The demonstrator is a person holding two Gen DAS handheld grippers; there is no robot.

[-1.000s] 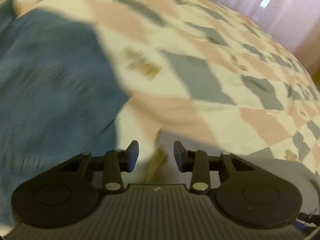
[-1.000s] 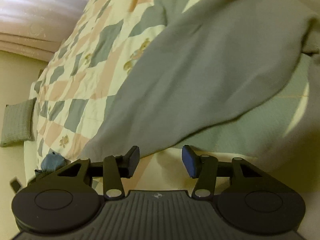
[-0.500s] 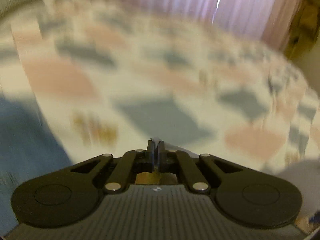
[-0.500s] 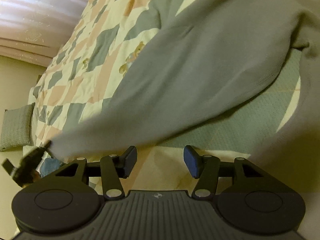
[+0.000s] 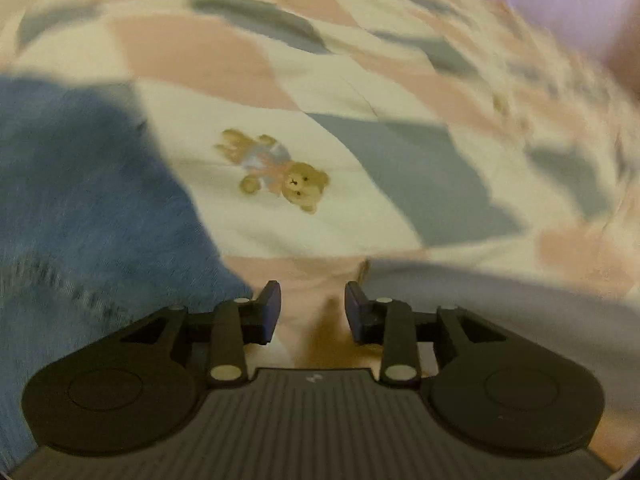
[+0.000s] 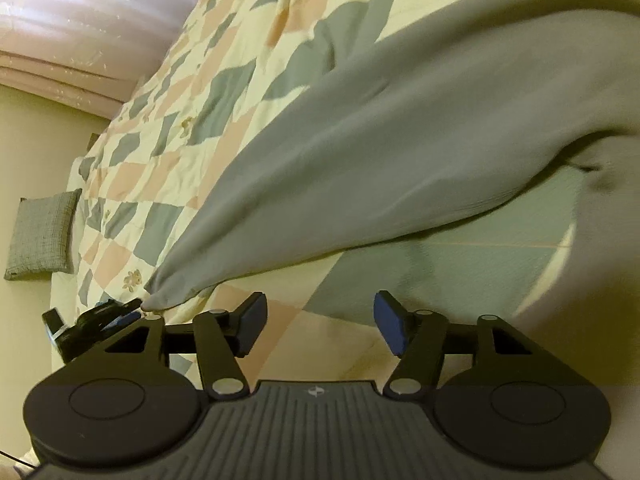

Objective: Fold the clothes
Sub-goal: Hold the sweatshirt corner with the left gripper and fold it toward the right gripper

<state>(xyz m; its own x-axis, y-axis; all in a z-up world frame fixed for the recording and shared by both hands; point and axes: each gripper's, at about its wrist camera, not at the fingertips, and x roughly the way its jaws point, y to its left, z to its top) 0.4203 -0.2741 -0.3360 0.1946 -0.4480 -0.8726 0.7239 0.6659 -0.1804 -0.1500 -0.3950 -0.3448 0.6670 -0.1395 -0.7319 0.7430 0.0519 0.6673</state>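
Both tongs gape wide, holding nothing — left gripper (image 5: 312,312) above the quilt (image 5: 320,92), right gripper (image 6: 320,322) with the grey garment (image 6: 400,140) at twelve o'clock.

Bed covered by a patchwork quilt (image 6: 224,92) of cream, pink and grey-blue patches with teddy bear prints (image 5: 280,174), pale pink curtains (image 6: 88,12) behind, grey cushion (image 6: 42,236) against cream wall (image 6: 28,140)

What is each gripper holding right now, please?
Left gripper: open, holding nothing.
Right gripper: open, holding nothing.
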